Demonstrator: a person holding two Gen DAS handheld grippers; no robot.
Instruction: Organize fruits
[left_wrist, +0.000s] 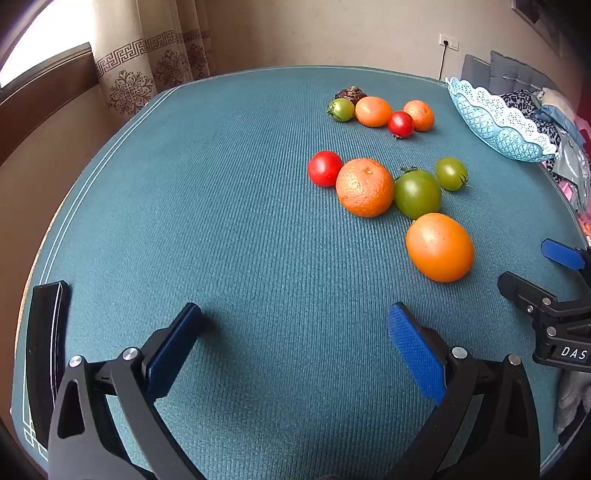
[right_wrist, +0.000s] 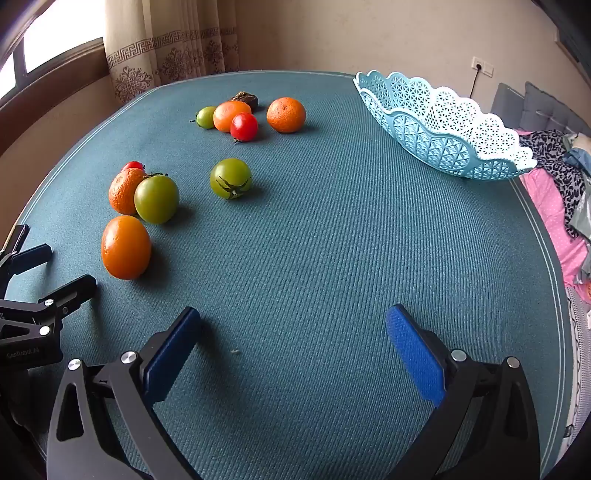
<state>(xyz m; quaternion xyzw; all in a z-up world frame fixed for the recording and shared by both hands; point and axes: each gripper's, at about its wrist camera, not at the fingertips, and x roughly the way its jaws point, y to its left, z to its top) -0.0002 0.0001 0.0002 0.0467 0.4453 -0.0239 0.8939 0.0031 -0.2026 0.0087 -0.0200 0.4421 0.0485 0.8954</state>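
Several fruits lie on a teal table mat (left_wrist: 221, 221). A near group holds an orange tomato (left_wrist: 439, 246) (right_wrist: 126, 246), a mandarin (left_wrist: 364, 187) (right_wrist: 123, 192), a large green tomato (left_wrist: 417, 193) (right_wrist: 156, 199), a small green tomato (left_wrist: 450, 173) (right_wrist: 231, 178) and a red tomato (left_wrist: 325, 168). A far group holds a mandarin (right_wrist: 286, 114), a red tomato (right_wrist: 244, 126), an orange fruit (right_wrist: 228, 115) and a green tomato (right_wrist: 206, 117). A light blue lace basket (left_wrist: 498, 125) (right_wrist: 443, 129) stands at the back right, with no fruit visible inside. My left gripper (left_wrist: 295, 325) and right gripper (right_wrist: 293, 326) are open and hold nothing, low over the near mat.
A dark shrivelled object (left_wrist: 351, 93) lies behind the far group. A black phone-like object (left_wrist: 46, 343) lies at the mat's left edge. Clothes and a pink cloth (right_wrist: 554, 206) sit beyond the right edge. A curtain (right_wrist: 166, 55) and a window are at the back left.
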